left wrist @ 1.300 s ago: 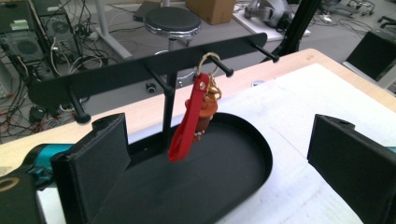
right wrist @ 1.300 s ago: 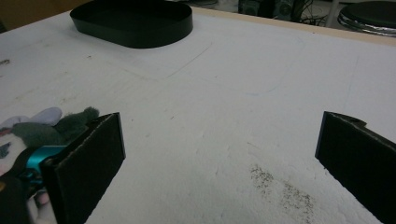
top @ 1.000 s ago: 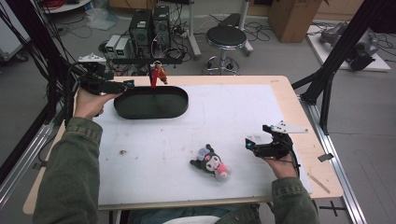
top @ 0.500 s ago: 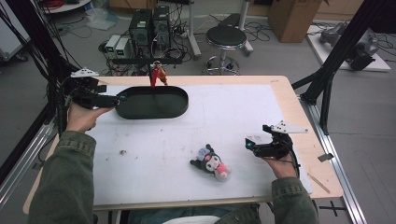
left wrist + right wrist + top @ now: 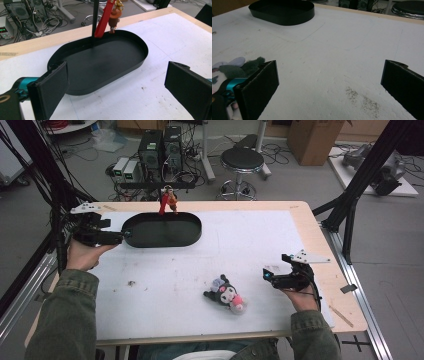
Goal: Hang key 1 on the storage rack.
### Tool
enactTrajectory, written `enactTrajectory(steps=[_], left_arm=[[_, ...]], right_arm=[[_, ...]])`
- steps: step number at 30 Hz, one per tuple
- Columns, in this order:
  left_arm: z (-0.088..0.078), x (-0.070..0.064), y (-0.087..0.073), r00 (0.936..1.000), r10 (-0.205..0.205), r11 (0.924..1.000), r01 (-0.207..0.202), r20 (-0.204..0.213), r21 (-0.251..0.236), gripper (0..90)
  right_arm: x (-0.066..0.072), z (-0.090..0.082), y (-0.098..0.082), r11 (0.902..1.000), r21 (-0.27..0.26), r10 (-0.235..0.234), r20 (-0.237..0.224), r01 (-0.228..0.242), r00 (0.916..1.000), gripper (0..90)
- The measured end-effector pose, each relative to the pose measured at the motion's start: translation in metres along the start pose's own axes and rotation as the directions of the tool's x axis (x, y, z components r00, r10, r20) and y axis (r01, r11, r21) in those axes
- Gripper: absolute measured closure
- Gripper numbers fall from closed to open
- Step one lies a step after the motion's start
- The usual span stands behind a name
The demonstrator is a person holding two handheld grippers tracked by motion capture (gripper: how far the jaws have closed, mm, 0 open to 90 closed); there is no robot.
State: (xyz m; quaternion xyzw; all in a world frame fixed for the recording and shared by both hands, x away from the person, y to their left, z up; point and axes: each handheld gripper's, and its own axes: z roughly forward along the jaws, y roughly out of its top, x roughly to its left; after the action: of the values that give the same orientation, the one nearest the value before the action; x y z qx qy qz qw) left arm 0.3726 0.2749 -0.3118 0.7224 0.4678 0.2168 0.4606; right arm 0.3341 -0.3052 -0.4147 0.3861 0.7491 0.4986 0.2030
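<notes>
both tongs wide open, empty: left tongs (image 5: pixel 117 85) near black tray (image 5: pixel 105 62).

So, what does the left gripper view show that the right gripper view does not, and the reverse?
Left gripper view alone: the inside floor of the black oval tray, bare, and a red strap with a small figure charm hanging at the tray's far rim.

Right gripper view alone: the plush toy lying beside one jaw, and a dark smudge on the mat.

Both share: the tray, the white mat, the table's wooden edge, and each view's own two black jaws standing wide apart with nothing between them.
</notes>
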Motion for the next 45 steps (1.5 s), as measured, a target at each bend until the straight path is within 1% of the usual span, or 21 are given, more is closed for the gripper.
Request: enactTrajectory(steps=[3, 5, 8, 10, 13, 17, 18, 20, 23, 26, 29, 31, 33, 34, 35, 36, 38, 41, 45], left_arm=[[-0.005, -0.002, -0.008, 1.0000, -0.001, 1.0000, 0.001, 0.002, -0.004, 6.0], [-0.008, -0.003, -0.015, 0.9999, -0.007, 0.9999, 0.007, 0.011, -0.007, 6.0], [-0.011, -0.006, -0.027, 0.9999, -0.005, 1.0000, 0.005, 0.013, -0.007, 6.0], [-0.013, -0.008, -0.036, 0.9998, -0.008, 0.9998, 0.008, 0.019, -0.016, 6.0], [-0.015, -0.011, -0.049, 0.9997, -0.012, 0.9991, 0.013, 0.021, -0.040, 6.0], [-0.016, -0.016, -0.067, 1.0000, 0.000, 0.9999, 0.000, 0.006, -0.013, 6.0], [-0.017, -0.018, -0.072, 0.9999, 0.012, 0.9999, -0.012, 0.003, -0.007, 6.0], [-0.019, -0.019, -0.080, 0.9999, 0.016, 0.9998, -0.016, 0.003, -0.012, 6.0], [-0.020, -0.022, -0.090, 1.0000, 0.007, 0.9995, -0.007, 0.004, -0.029, 6.0], [-0.021, -0.026, -0.102, 0.9999, 0.011, 0.9994, -0.011, 0.005, -0.033, 6.0], [-0.020, -0.028, -0.114, 0.9999, 0.005, 0.9998, -0.004, 0.015, -0.020, 6.0], [-0.020, -0.028, -0.118, 0.9997, 0.010, 0.9999, -0.010, 0.022, 0.004, 6.0], [-0.022, -0.029, -0.121, 0.9995, 0.020, 0.9997, -0.020, 0.025, 0.014, 6.0], [-0.023, -0.029, -0.123, 0.9995, 0.017, 0.9997, -0.018, 0.026, 0.016, 6.0], [-0.024, -0.028, -0.125, 0.9997, 0.012, 0.9998, -0.012, 0.023, 0.018, 6.0], [-0.025, -0.028, -0.128, 0.9998, 0.007, 0.9998, -0.008, 0.019, 0.016, 6.0], [-0.027, -0.026, -0.133, 0.9998, -0.002, 0.9998, 0.002, 0.021, 0.020, 6.0], [-0.029, -0.026, -0.136, 0.9999, -0.003, 0.9998, 0.003, 0.017, 0.018, 6.0], [-0.032, -0.025, -0.141, 0.9996, 0.015, 0.9999, -0.015, 0.026, -0.001, 6.0]], right_arm=[[0.000, 0.000, 0.000, 1.0000, -0.003, 0.004, 0.003, -0.004, 1.0000, 0.4], [0.000, 0.000, 0.000, 1.0000, -0.002, 0.001, 0.003, -0.001, 1.0000, 0.4], [0.000, 0.000, 0.000, 1.0000, 0.001, -0.003, 0.002, 0.003, 1.0000, 0.4], [0.001, 0.000, 0.000, 1.0000, 0.002, -0.001, 0.002, 0.001, 1.0000, 0.4], [0.001, 0.000, 0.000, 1.0000, 0.004, -0.002, 0.003, 0.002, 1.0000, 0.4], [0.002, -0.001, 0.000, 1.0000, 0.005, -0.001, 0.003, 0.001, 1.0000, 0.4], [0.001, -0.001, 0.000, 1.0000, 0.005, -0.006, 0.001, 0.006, 1.0000, 0.4], [0.001, -0.001, 0.000, 1.0000, 0.006, -0.006, 0.002, 0.006, 1.0000, 0.4], [0.002, 0.000, 0.000, 1.0000, 0.007, -0.007, -0.001, 0.007, 1.0000, 0.4], [0.002, 0.000, -0.001, 0.9999, 0.008, -0.009, -0.001, 0.009, 1.0000, 0.4], [0.002, 0.000, -0.001, 0.9999, 0.012, -0.006, -0.005, 0.006, 1.0000, 0.4], [0.002, 0.000, -0.001, 0.9999, 0.015, -0.006, -0.006, 0.006, 1.0000, 0.4], [0.003, 0.001, 0.000, 0.9995, 0.028, -0.012, -0.014, 0.013, 0.9998, 0.4], [0.004, 0.003, 0.001, 0.9986, 0.049, -0.018, -0.017, 0.019, 0.9997, 0.4], [0.004, 0.003, 0.001, 0.9986, 0.049, -0.018, -0.017, 0.019, 0.9997, 0.4], [0.005, 0.004, 0.002, 0.9980, 0.058, -0.026, -0.022, 0.027, 0.9994, 0.4], [0.005, 0.005, 0.002, 0.9977, 0.063, -0.021, -0.021, 0.023, 0.9995, 0.4], [0.007, 0.006, 0.003, 0.9970, 0.071, -0.031, -0.028, 0.033, 0.9991, 0.4], [0.013, 0.008, 0.009, 0.9963, 0.073, -0.041, -0.048, 0.044, 0.9980, 0.4]])
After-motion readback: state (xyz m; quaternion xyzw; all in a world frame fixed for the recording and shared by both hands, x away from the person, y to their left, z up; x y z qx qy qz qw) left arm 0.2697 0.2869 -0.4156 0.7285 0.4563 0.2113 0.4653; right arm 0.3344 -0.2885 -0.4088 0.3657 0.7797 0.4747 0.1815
